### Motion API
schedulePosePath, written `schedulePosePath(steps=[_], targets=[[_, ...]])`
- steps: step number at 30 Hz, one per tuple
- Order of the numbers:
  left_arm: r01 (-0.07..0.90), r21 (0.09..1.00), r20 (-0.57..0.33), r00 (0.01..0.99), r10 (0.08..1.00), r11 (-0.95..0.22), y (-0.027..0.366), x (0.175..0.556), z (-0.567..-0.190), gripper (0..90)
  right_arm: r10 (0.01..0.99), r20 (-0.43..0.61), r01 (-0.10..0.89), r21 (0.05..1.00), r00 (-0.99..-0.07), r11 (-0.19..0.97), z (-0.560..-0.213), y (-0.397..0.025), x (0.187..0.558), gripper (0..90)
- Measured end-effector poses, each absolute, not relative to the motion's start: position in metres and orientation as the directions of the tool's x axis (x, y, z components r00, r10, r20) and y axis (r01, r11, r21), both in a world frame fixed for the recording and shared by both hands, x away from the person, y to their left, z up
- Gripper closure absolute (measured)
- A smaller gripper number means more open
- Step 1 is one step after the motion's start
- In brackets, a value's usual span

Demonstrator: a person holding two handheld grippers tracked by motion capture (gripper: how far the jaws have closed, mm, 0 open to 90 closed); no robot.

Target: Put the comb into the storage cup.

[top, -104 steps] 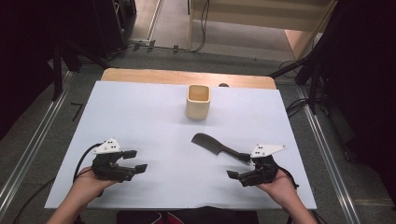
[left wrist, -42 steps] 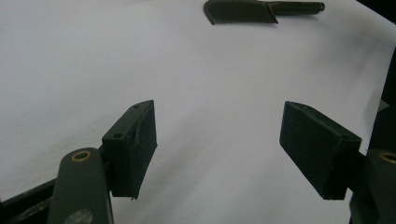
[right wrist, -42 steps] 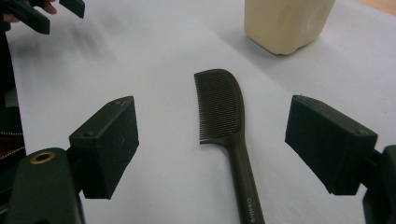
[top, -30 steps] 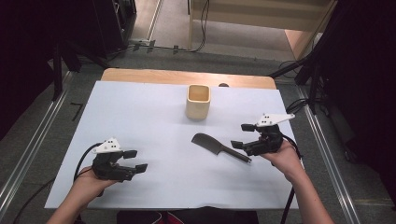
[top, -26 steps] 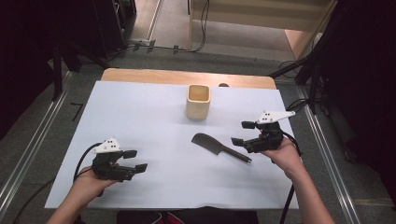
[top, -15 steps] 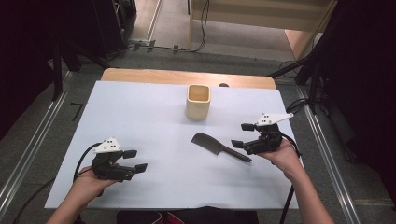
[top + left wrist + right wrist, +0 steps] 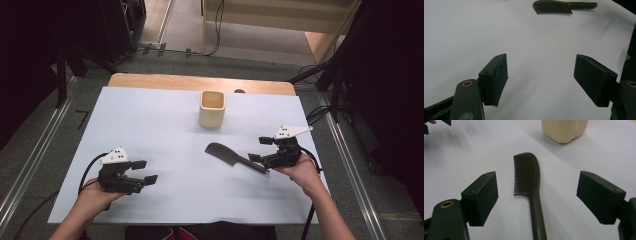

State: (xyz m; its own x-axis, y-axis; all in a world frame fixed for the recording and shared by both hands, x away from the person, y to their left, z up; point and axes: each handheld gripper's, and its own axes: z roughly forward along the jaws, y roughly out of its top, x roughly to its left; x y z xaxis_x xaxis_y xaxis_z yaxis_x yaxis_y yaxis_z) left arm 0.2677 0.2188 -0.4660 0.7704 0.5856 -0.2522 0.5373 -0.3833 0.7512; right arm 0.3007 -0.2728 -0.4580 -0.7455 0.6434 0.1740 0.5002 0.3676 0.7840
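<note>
A dark comb [image 7: 234,157] [image 7: 529,185] lies flat on the white table cover, its handle pointing toward the right hand. My right gripper [image 7: 259,150] [image 7: 536,197] is open, low over the table, and its jaws stand on either side of the comb's handle without touching it. A cream square cup [image 7: 212,108] [image 7: 565,130] stands upright beyond the comb. My left gripper [image 7: 144,172] [image 7: 540,77] is open near the front left of the table, with bare cover between its jaws. The comb [image 7: 559,7] lies far ahead in the left gripper view.
The white cover [image 7: 150,125] spans the wooden table [image 7: 150,80], with wide bare room in the middle and left. Metal rails [image 7: 30,160] run along both sides on the floor. Cables [image 7: 315,115] lie off the right edge.
The right gripper moved forward from the front right edge to the comb's handle, then settled slightly lower around it. The left gripper stayed put.
</note>
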Motion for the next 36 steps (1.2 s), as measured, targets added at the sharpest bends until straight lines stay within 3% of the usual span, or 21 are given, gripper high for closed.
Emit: schedulePosePath(steps=[36], targets=[[0.527, 0.758, -0.253, 0.781, 0.571, -0.384, 0.214, 0.274, -0.465, 28.3, 0.656, 0.164, 0.543, 0.722, -0.737, 0.429, -0.504, -0.277, 0.291, 20.8]])
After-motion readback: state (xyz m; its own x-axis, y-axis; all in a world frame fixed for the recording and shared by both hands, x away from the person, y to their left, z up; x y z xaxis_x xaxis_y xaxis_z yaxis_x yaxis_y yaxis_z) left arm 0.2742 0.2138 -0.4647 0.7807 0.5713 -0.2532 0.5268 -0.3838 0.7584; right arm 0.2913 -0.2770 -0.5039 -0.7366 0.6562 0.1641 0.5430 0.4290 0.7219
